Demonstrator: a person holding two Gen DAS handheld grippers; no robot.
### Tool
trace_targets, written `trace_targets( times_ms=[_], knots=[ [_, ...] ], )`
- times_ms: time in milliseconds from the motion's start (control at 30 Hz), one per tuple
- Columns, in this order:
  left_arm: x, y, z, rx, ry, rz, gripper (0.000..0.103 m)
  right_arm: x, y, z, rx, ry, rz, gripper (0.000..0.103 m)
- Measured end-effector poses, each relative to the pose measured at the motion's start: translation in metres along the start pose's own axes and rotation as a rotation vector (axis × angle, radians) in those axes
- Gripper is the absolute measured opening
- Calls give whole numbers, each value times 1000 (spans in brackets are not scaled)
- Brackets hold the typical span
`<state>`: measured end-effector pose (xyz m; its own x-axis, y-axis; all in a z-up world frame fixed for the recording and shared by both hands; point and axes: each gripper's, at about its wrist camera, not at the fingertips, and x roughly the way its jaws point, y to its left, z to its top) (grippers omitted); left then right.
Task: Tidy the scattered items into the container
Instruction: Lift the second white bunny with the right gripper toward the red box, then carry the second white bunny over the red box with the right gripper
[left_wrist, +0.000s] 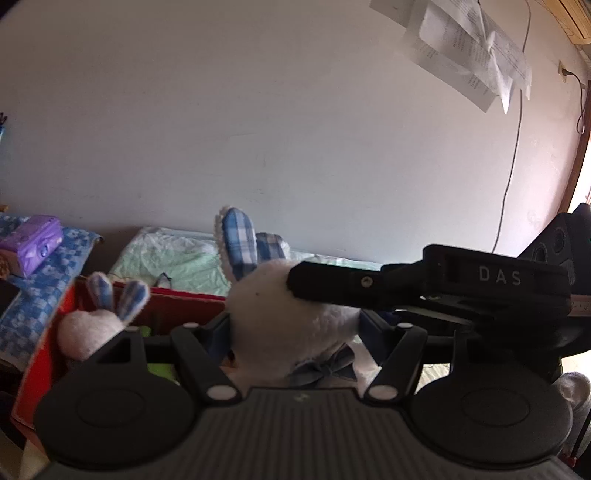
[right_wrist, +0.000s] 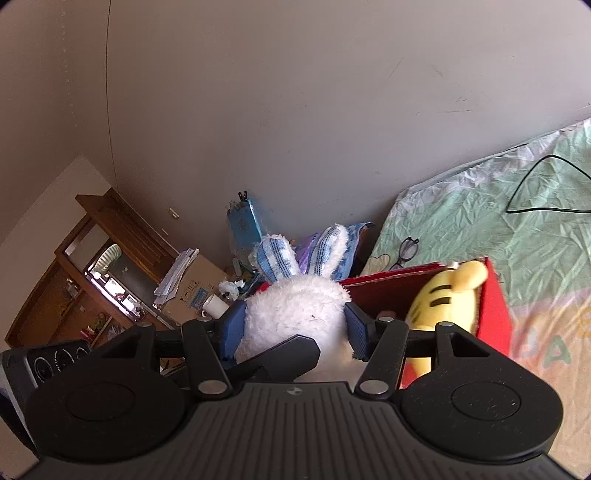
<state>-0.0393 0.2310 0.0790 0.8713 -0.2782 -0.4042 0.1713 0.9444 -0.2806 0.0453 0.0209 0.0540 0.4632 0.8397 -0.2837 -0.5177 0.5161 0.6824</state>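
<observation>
Both tongs are closed on the large white plush rabbit (right_wrist: 295, 314): the right tongs (right_wrist: 291, 325) pinch its head from either side with blue pads pressed into the fur, and the left tongs (left_wrist: 295, 325) hold the same toy lower, near its plaid bow, the right tool's black finger crossing in front of that camera. The rabbit hangs just in front of the red cardboard box (right_wrist: 495, 306), which already holds a yellow striped plush (right_wrist: 443, 299) and a smaller rabbit (left_wrist: 96, 325) with blue ears. To finish well, I would carry the big rabbit clear over the near rim, keep the two grips level so the soft body does not twist, lower it beside the other toys, and only then open both tongs together. The box sits on a bed (right_wrist: 480, 221) with a crinkled pale green sheet; glasses (right_wrist: 404, 251) and a black cable (right_wrist: 546, 184) lie on it. Behind stands a plain wall, a wooden cabinet (right_wrist: 110, 236) and a purple tissue pack (left_wrist: 33, 236).
</observation>
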Motion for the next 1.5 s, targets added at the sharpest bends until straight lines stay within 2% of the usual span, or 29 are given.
trace_targets(
  times_ms=[267, 400, 533, 700, 800, 900, 1033, 1300, 1367, 1433, 1500],
  knots=[
    [-7, 67, -13, -27, 10, 82, 70, 70, 16, -33, -44, 4, 40, 59],
    [-1, 89, -25, -32, 32, 108, 70, 95, 23, -44, -107, 21, 20, 59],
    [-1, 101, -35, -19, 56, 137, 70, 110, 39, -56, -218, 37, 0, 59],
    [-4, 114, -45, 0, 89, 162, 70, 124, 40, -66, -240, 66, 7, 59],
    [-3, 117, -51, 17, 123, 168, 70, 129, 43, -76, -309, 79, 2, 59],
    [-5, 112, -57, 78, 139, 180, 70, 131, 46, -84, -385, 102, -17, 59],
    [-5, 106, -60, 129, 169, 159, 70, 128, 42, -84, -380, 137, -34, 59],
    [-13, 104, -57, 130, 201, 92, 70, 123, 38, -81, -318, 222, -71, 60],
    [-16, 102, -56, 144, 200, 77, 72, 123, 36, -80, -296, 254, -73, 61],
    [-17, 102, -56, 156, 196, 58, 79, 122, 35, -79, -265, 277, -80, 62],
    [-19, 102, -55, 163, 188, 48, 79, 118, 35, -78, -238, 276, -75, 64]
  ],
)
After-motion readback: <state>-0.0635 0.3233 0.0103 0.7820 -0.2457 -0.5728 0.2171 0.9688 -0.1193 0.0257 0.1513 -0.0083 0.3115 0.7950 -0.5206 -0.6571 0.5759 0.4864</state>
